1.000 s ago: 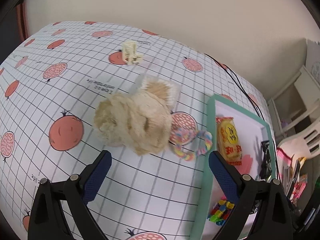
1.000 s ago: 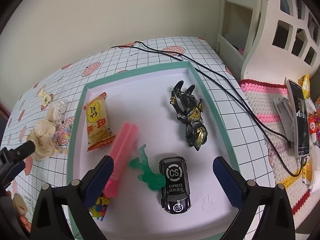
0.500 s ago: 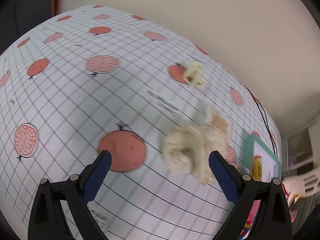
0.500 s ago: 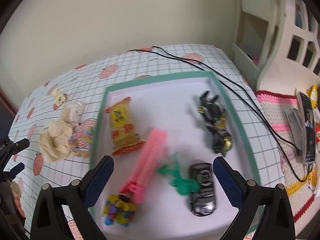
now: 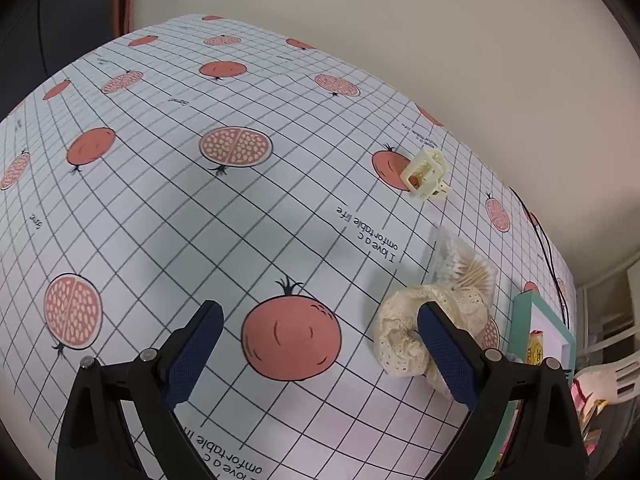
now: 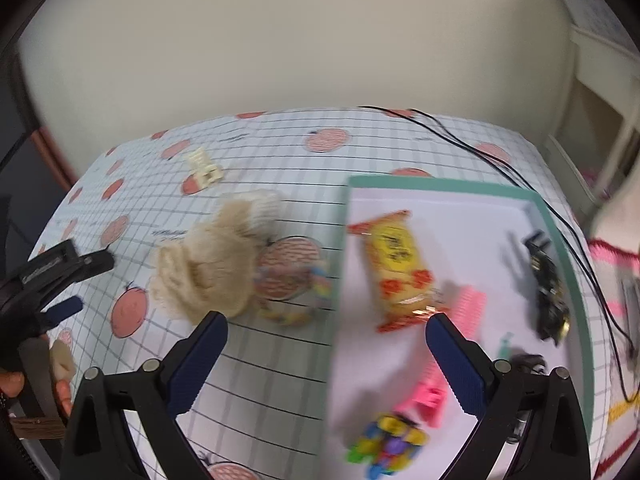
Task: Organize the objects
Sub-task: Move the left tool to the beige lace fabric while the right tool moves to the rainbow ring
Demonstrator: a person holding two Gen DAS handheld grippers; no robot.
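Claws (image 5: 316,336) (image 6: 326,344) spread wide, empty, over tablecloth (image 5: 240,216).

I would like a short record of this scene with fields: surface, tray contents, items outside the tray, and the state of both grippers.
surface: tablecloth with grid and pomegranate print
tray: snack packet, pink comb, dark figure, colourful blocks
outside tray: cream scrunchie, cotton swab pack, cream hair clip, pastel hair tie
left gripper: open, empty
right gripper: open, empty
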